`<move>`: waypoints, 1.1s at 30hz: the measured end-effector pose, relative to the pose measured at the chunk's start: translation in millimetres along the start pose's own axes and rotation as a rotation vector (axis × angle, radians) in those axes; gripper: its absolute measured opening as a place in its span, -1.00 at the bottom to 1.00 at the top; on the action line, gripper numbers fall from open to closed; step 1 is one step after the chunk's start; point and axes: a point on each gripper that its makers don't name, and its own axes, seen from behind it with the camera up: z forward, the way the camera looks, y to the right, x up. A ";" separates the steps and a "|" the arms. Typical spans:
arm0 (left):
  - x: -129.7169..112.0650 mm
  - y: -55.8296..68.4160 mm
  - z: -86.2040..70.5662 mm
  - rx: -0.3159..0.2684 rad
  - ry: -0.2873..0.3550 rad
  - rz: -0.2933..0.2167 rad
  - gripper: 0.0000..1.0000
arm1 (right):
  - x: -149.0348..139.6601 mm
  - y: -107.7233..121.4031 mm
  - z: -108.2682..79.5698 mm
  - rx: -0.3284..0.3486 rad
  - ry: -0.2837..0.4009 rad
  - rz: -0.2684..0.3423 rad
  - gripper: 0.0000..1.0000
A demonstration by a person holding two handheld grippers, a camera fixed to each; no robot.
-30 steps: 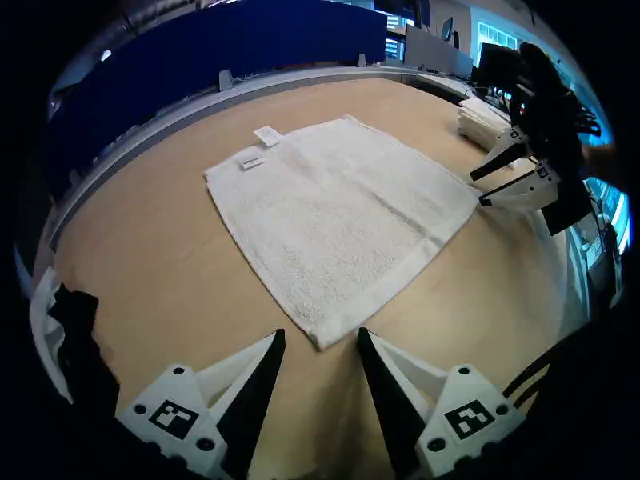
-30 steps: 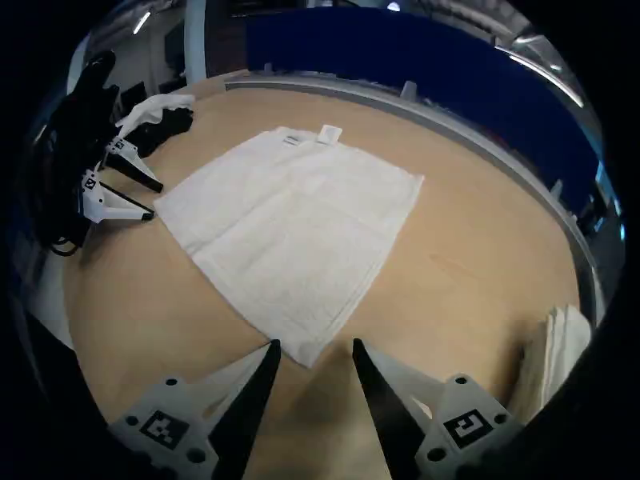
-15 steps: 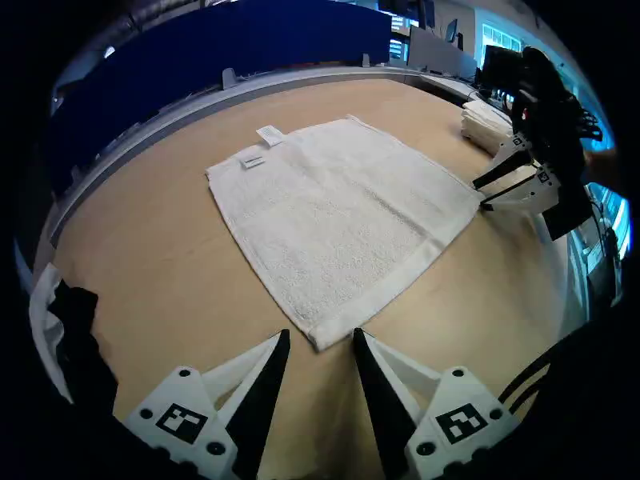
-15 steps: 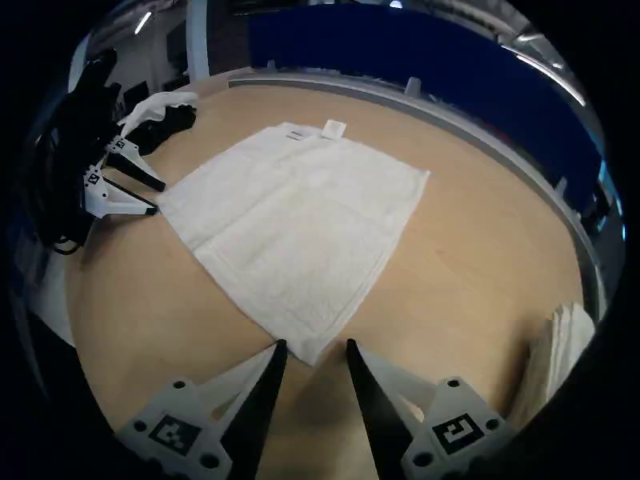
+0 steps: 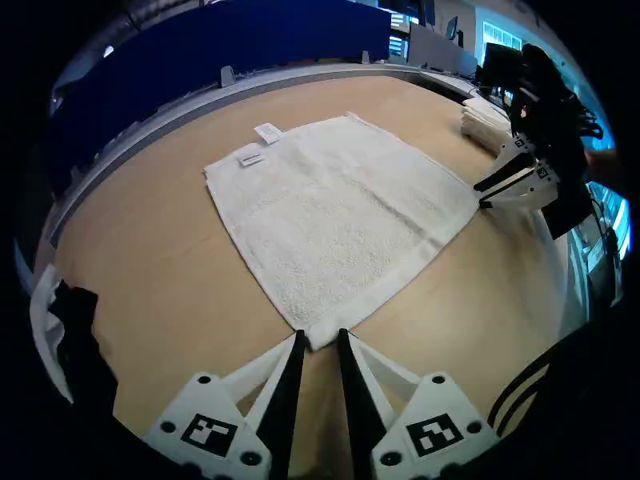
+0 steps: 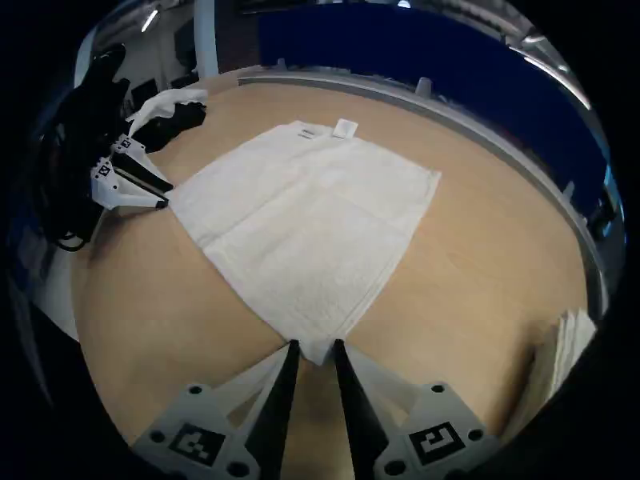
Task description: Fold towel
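Left gripper view: white towel (image 5: 344, 208) lies flat and spread on the wooden table (image 5: 160, 264), straight ahead of the left gripper (image 5: 320, 340). One corner points in between its fingertips. The fingers stand close together with a thin gap, and the corner tip sits in that gap. Can't tell if both pads actually press the cloth.

Right gripper view: same setup. The right gripper (image 6: 314, 352) has its fingers close together with another towel corner poking between the tips. Grip not confirmed here either.

Key relation: the two corners are the ends of one hemmed edge, the edge nearest the person. Each gripper sits at its own corner, so neither is nearer than the other. The rest of the towel runs away from both, out to the far edge where two small labels (image 5: 268, 132) stick out. The likely fold lifts the near edge and carries it forward over the cloth onto that labelled edge. The towel looks close to square through the fisheye, so its long axis is unclear.

A stack of folded towels (image 5: 484, 120) lies beyond the right gripper, apart from the towel. A dark cloth heap (image 6: 172, 120) lies behind the left gripper.
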 end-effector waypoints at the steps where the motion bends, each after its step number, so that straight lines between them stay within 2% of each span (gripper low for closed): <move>1: 0.0 0.1 0.0 0.001 -0.001 0.000 -0.46 | -0.1 0.1 -0.2 0.000 -0.001 0.001 -0.40; 7: -0.6 1.1 -2.0 -0.002 -0.012 -0.003 -0.75 | 0.7 3.0 -0.8 -0.007 -0.004 0.013 -0.61; 9: -1.1 2.1 -3.1 -0.006 -0.016 -0.009 -0.78 | 1.6 3.6 -1.4 -0.008 -0.004 0.015 -0.63; 16: -1.6 3.8 -5.1 -0.010 -0.014 -0.044 -0.81 | 4.3 5.0 -3.5 -0.014 0.001 0.016 -0.68; 24: 4.1 5.1 -8.3 -0.009 0.002 -0.057 -0.81 | 11.2 6.2 -8.4 -0.011 0.016 0.023 -0.73; 33: 16.1 2.8 -19.1 -0.006 0.027 -0.088 -0.82 | 24.4 7.4 -20.4 -0.003 0.039 0.029 -0.75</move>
